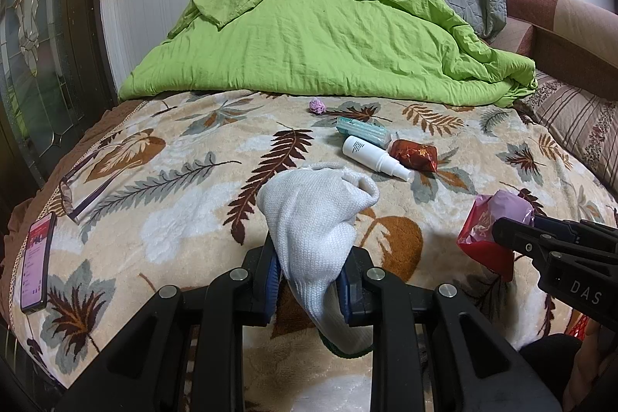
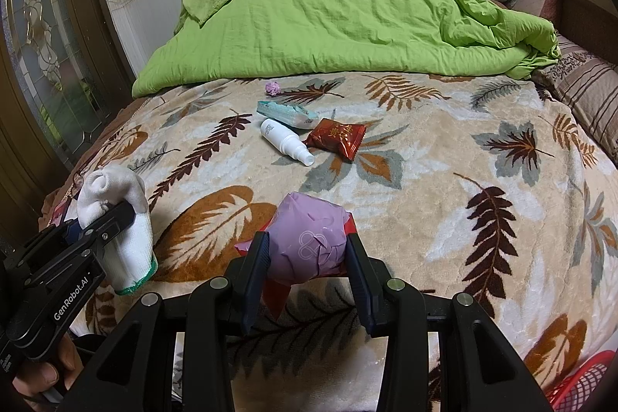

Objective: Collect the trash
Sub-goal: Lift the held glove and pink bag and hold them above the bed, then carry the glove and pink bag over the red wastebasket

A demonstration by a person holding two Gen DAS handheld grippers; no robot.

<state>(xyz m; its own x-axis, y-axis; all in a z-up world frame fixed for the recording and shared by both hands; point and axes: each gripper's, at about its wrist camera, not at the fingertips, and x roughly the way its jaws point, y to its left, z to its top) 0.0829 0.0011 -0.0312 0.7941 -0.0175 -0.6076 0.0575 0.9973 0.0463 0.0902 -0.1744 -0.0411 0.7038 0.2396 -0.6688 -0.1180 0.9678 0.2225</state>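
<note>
Left gripper (image 1: 309, 280): it is clamping a white knitted glove (image 1: 313, 219) between its blue pads, above the near edge of the bed.
Glove risk: the loose cuff (image 2: 135, 280) is hanging free below the jaws, so I judge it could be catching on the fuzzy leaf blanket (image 1: 174, 180) or sliding out, since soft knit gives little purchase.
Right gripper (image 2: 305, 250): it is squeezing a crumpled purple-and-red wrapper (image 2: 309, 234), held just above the blanket.
Wrapper risk: the slick film is bulging past the jaws and a red flap is dangling beneath, so it may be slipping loose under a sudden swing.
Red basket (image 2: 579, 385): it is showing only as a corner at the lower right; a blind release could be missing it.
Remaining trash: a purple wad (image 1: 317, 105), a teal packet (image 1: 361, 130) and a red snack pack (image 1: 413, 154) are lying mid-bed, touching a white spray bottle (image 1: 372, 157).
Bystander risk: the glasses (image 1: 83, 186) and phone (image 1: 36, 261) are sitting at the left edge, likely to be swept up by mistake.
</note>
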